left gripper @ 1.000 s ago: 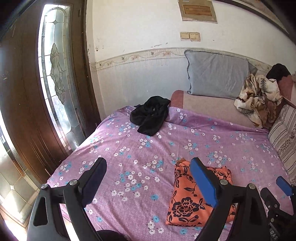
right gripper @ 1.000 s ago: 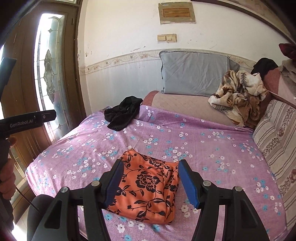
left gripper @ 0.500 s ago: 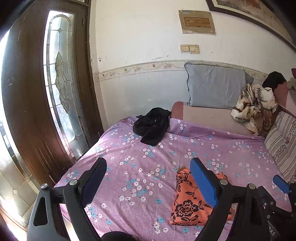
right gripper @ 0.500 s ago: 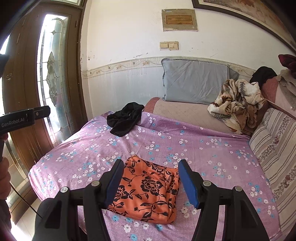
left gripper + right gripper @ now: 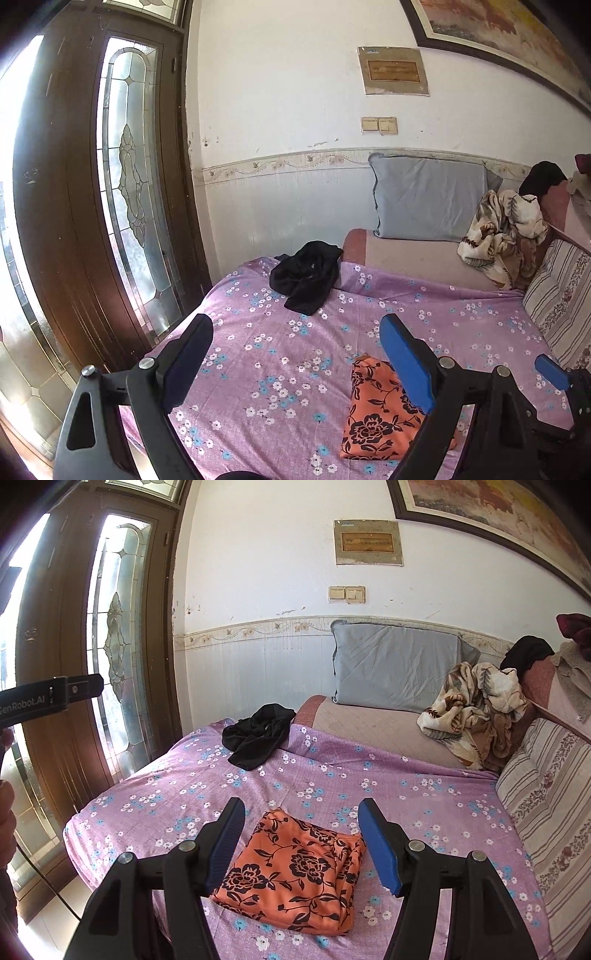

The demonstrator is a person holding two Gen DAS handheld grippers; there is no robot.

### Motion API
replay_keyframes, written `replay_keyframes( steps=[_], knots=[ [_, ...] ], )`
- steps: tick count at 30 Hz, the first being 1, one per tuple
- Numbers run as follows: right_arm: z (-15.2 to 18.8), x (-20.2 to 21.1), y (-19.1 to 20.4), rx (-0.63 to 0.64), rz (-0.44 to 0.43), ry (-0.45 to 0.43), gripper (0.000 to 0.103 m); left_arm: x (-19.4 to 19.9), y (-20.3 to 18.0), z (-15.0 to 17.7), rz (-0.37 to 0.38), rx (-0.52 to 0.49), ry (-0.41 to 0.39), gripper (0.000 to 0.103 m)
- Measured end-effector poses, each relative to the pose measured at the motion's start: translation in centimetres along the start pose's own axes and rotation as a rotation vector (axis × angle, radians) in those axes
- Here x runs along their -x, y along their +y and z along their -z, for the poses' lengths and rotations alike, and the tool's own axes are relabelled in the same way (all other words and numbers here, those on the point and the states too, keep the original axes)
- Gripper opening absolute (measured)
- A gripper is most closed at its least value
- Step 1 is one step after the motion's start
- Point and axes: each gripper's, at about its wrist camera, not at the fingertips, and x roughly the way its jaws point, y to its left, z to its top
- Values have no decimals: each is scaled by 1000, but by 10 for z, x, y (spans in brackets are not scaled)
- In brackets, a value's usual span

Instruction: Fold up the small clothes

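A folded orange garment with black flowers (image 5: 295,871) lies near the front edge of the purple flowered bed (image 5: 406,797). It also shows in the left wrist view (image 5: 376,410), partly behind a finger. A crumpled black garment (image 5: 258,734) lies at the bed's far left; it also shows in the left wrist view (image 5: 306,275). My right gripper (image 5: 301,821) is open and empty, held above and in front of the orange garment. My left gripper (image 5: 295,334) is open and empty, to the left of the orange garment.
A grey pillow (image 5: 395,668) leans on the wall at the head of the bed. A crumpled beige blanket (image 5: 476,709) and striped cushions (image 5: 550,805) lie along the right. A wooden door with glass panels (image 5: 92,221) stands at the left.
Both grippers have drawn back and tilted up from the bed. The orange garment sits lower and farther in both views. Both stay open and empty.
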Motion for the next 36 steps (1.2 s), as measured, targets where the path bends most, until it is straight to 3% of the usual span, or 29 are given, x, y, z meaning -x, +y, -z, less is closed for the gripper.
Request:
replay_keyframes(
  steps=[18, 36],
  knots=[
    [-6, -38, -7, 23, -7, 32, 69, -45, -20, -16, -5, -8, 54, 92],
    [0, -80, -22, -17, 20, 103, 69, -93, -21, -4, 45, 5, 134, 92]
  ],
)
